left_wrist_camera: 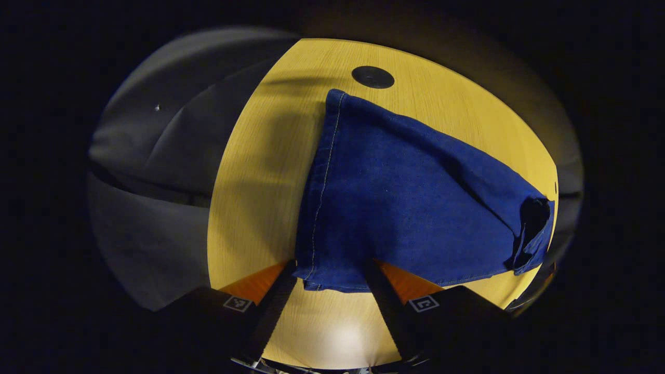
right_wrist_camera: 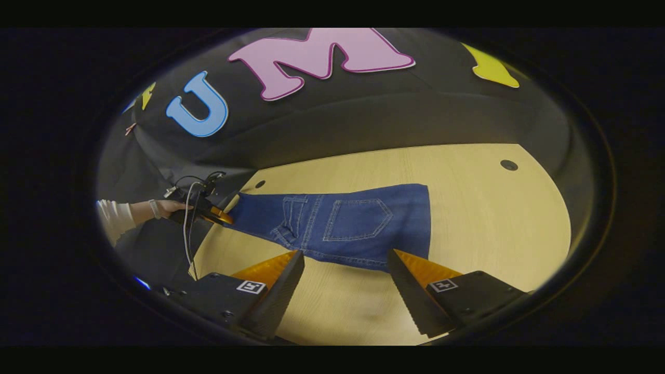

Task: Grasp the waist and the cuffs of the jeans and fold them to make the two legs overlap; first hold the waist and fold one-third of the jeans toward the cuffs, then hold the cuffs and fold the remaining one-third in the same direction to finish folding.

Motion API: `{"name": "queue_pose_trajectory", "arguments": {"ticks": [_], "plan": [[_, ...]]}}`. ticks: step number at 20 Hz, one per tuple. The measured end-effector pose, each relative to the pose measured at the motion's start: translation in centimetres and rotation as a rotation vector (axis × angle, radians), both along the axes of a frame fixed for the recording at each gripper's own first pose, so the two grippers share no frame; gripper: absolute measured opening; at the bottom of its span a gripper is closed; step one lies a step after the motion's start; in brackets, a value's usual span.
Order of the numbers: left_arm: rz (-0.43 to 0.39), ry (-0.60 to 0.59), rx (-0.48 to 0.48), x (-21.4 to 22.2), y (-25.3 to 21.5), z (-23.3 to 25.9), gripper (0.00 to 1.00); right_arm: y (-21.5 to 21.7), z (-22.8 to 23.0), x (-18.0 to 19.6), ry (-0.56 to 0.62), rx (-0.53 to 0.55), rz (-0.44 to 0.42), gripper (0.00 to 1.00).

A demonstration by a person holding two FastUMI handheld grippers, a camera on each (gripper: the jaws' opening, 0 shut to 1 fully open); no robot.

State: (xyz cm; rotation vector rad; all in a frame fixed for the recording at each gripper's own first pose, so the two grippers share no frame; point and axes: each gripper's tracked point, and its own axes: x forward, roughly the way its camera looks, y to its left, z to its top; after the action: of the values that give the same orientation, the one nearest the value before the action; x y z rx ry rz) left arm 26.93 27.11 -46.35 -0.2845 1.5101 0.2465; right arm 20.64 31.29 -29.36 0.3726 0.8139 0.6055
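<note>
Blue denim jeans (right_wrist_camera: pixel 343 221) lie flat on the wooden worktop (right_wrist_camera: pixel 483 228). Left gripper (left_wrist_camera: pixel 330 278) fingers spread wide at the cuff edge; right gripper (right_wrist_camera: pixel 345 270) fingers spread wide, empty, near the waist.

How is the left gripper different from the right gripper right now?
The left gripper has its fingertips at the jeans' hem, cloth lying between its open fingers; the right gripper hangs above the table near the jeans' waist end, just short of the denim. The left gripper looks along a plain leg; the right gripper faces the back pocket. Both are open, with orange-and-black fingers.
</note>
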Motion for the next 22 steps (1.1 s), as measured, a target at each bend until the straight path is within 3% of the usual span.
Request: {"name": "queue_pose_trajectory", "arguments": {"ticks": [4,8,13,14,18,19,20,22], "plan": [[0.011,0.016,-0.020,-0.2,-0.7,-0.1,0.90,-0.8,-0.5,-0.1,-0.018,-0.034,0.007,1.00],[0.009,-0.024,-0.042,0.5,-2.1,0.5,0.22,-0.9,0.2,-0.2,-0.018,-0.013,0.005,0.97],[0.130,-0.181,-0.091,2.0,-2.6,1.5,0.02,-1.3,0.3,-0.1,-0.021,-0.010,0.001,0.97],[0.131,-0.226,-0.110,2.4,-3.0,2.6,0.06,-1.6,0.3,0.2,-0.020,-0.006,-0.007,0.98],[0.037,-0.380,-0.180,4.1,-6.0,9.3,0.06,-2.4,1.4,1.3,-0.026,0.024,-0.050,0.97],[0.013,-0.423,-0.200,4.9,-7.5,11.0,0.06,-2.5,1.8,1.5,-0.031,0.030,-0.059,0.87],[-0.011,-0.461,-0.219,5.4,-8.9,12.8,0.06,-2.7,2.1,1.4,-0.035,0.036,-0.064,0.98],[-0.073,-0.532,-0.252,6.5,-12.7,16.5,0.06,-3.0,2.8,1.3,-0.046,0.045,-0.072,0.98]]}}
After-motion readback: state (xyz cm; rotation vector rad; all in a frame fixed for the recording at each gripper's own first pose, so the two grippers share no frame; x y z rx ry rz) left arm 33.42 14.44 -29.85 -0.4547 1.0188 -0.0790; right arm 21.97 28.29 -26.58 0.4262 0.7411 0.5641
